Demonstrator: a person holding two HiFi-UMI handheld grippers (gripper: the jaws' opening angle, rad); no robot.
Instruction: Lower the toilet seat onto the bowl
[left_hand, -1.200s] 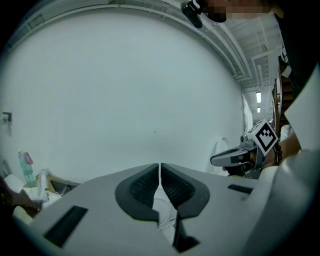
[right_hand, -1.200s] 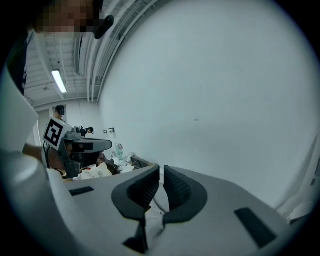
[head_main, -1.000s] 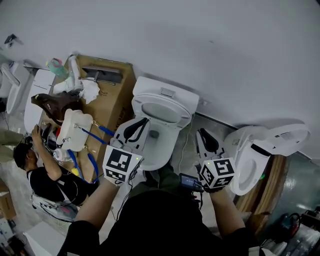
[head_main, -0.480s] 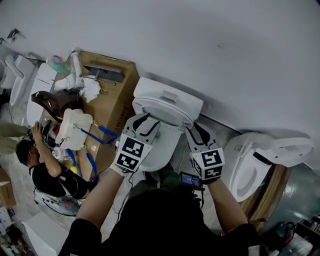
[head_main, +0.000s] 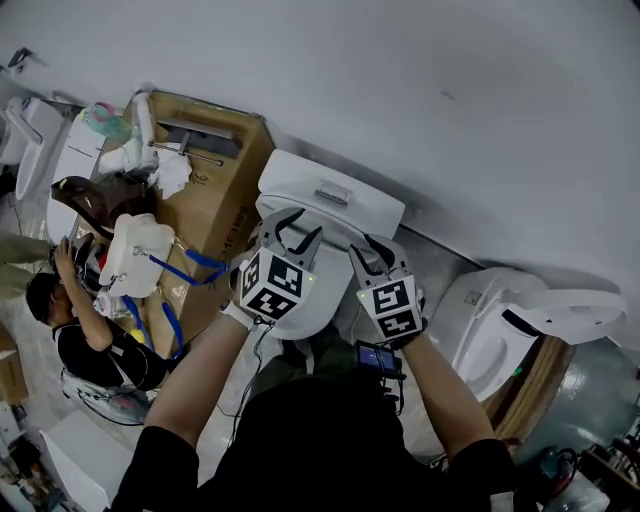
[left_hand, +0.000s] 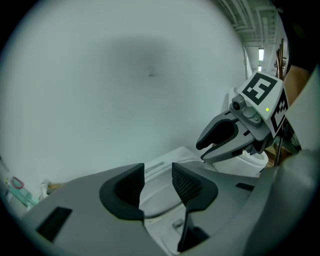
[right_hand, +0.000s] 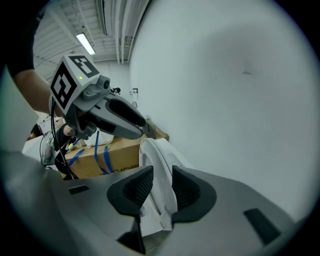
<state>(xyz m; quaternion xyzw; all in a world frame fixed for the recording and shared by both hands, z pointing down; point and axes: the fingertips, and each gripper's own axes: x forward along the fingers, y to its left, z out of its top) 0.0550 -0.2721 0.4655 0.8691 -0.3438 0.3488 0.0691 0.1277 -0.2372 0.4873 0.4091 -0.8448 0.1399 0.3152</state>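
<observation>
A white toilet stands against the wall, with its seat (head_main: 332, 230) raised upright in front of the tank (head_main: 335, 185) and the bowl (head_main: 322, 302) below. My left gripper (head_main: 291, 230) is at the seat's left side. Its jaws are opening and hold nothing; past them I see the toilet's top (left_hand: 159, 181). My right gripper (head_main: 377, 250) is at the seat's right edge, jaws apart. The upright seat (right_hand: 156, 157) stands in line with their gap, just beyond the pads. Each gripper appears in the other's view: the right gripper (left_hand: 212, 146) and the left gripper (right_hand: 136, 122).
A cardboard box (head_main: 215, 215) piled with fittings and blue straps stands close on the left. A second toilet (head_main: 500, 320) with its lid up is on the right. A person (head_main: 80, 340) crouches at the far left. A small screen device (head_main: 375, 358) hangs near my body.
Both grippers have moved forward and closer together, up to the raised seat. The left gripper's jaws, shut a second ago, now stand apart.
</observation>
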